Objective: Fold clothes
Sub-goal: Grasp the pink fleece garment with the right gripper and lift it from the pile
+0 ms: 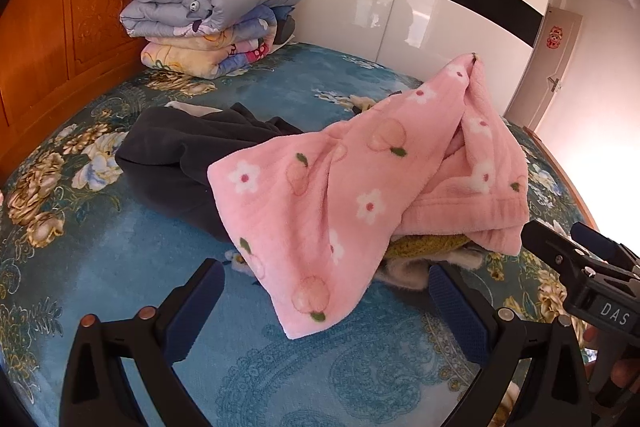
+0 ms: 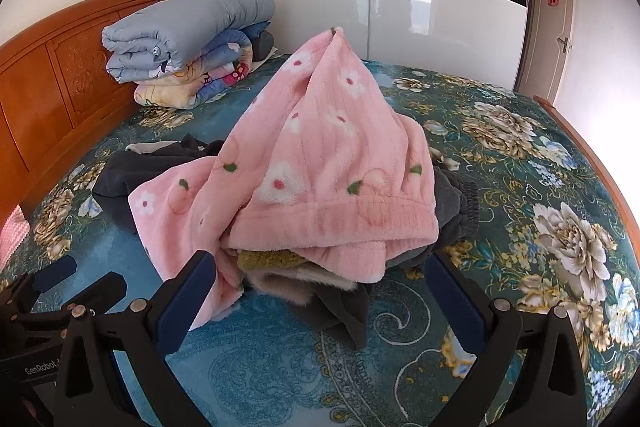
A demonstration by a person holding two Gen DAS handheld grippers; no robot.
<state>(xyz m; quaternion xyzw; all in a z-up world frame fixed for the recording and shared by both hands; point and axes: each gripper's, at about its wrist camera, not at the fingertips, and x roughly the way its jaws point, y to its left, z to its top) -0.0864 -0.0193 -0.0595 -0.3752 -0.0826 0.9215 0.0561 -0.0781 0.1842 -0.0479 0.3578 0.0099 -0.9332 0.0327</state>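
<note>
A: Where do we find the pink fleece garment (image 2: 320, 167)?

B: On the bed (image 2: 500, 187), heaped just ahead of our right claw (image 2: 320, 295) and ahead-right of our left claw (image 1: 328, 307). Both claws are spread wide, pinching nothing.

A: How does it look?

B: Fluffy, printed with flowers and peaches, peaked, draped over one dark grey garment (image 1: 172, 155), one mustard piece (image 2: 268, 259) and one beige piece (image 2: 288, 285).

A: Behind?

B: One stack of folded quilts (image 1: 208, 15).

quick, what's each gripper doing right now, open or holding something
Left gripper: open, holding nothing.
Right gripper: open, holding nothing.
</note>
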